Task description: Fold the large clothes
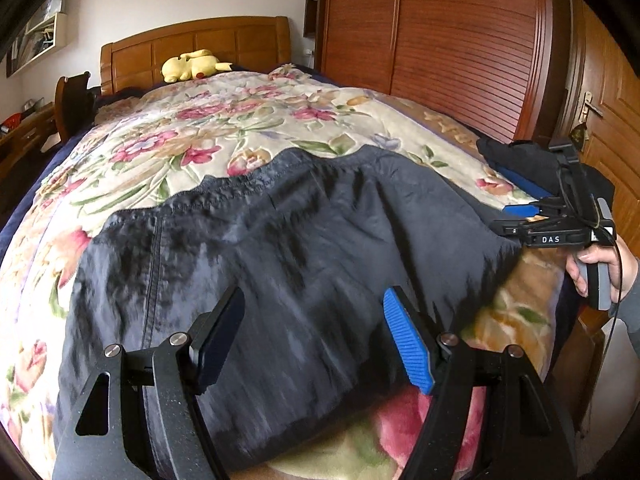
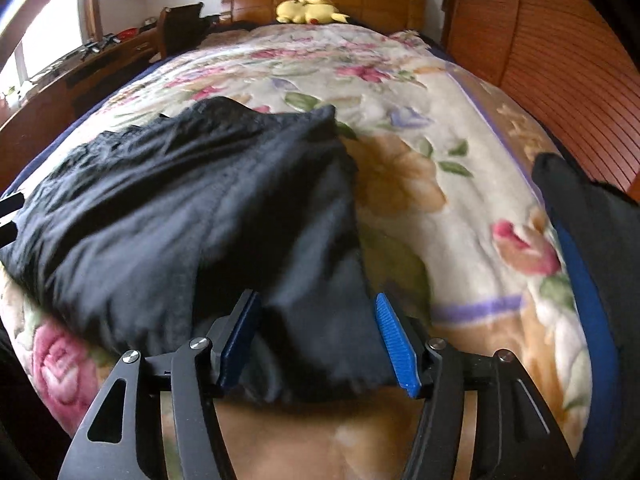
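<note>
A desk [image 2: 80,60] is standing at left beside the bed; a floral blanket [image 1: 224,136] is covering the mattress, and a dark garment [image 1: 280,248] is lying folded across its near end. The left gripper [image 1: 316,340] and the right gripper [image 2: 318,340] are hovering over it, jaws apart, gripping nothing. A yellow plush toy [image 1: 192,65] is resting by the headboard [image 1: 192,44]; a wardrobe [image 1: 440,40] is standing at right.

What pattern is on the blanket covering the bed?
A floral print on the blanket: pink flowers, green leaves, cream ground; clearest in the right wrist view.
</note>
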A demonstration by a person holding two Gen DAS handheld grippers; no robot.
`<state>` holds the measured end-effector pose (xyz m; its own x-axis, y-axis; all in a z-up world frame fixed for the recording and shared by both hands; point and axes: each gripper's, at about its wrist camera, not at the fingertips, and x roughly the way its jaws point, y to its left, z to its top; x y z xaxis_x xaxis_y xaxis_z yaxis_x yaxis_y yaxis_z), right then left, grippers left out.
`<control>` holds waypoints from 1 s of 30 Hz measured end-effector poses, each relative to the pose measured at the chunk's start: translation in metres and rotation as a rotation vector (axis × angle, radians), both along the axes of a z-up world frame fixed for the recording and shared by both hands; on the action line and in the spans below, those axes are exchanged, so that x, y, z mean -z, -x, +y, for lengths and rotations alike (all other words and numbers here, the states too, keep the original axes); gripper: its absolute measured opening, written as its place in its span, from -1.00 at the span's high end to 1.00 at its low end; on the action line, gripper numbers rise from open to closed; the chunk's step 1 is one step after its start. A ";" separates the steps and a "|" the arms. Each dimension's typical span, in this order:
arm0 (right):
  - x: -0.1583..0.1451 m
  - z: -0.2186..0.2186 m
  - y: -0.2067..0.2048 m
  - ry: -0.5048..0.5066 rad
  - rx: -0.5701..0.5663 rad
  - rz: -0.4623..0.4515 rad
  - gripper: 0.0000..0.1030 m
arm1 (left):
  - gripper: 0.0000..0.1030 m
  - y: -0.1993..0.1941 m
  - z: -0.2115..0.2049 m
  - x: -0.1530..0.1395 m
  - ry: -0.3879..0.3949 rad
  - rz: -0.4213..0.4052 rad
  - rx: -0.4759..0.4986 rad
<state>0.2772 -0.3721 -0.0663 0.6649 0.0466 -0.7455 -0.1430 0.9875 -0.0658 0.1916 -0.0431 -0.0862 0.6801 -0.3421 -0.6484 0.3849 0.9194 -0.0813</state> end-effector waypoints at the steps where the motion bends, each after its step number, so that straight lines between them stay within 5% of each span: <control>1: 0.000 0.001 0.003 0.002 0.007 0.002 -0.25 | -0.42 0.001 0.000 0.002 -0.003 0.005 -0.001; 12: 0.015 -0.006 0.011 -0.025 0.050 0.043 -0.43 | -0.42 0.000 0.000 0.027 -0.047 0.063 -0.015; 25: 0.030 -0.013 0.004 -0.095 0.041 0.052 -0.43 | -0.42 -0.004 -0.005 0.036 -0.070 0.073 -0.026; 30: 0.033 -0.015 0.005 -0.122 0.025 0.051 -0.27 | -0.42 -0.005 -0.005 0.037 -0.069 0.075 -0.027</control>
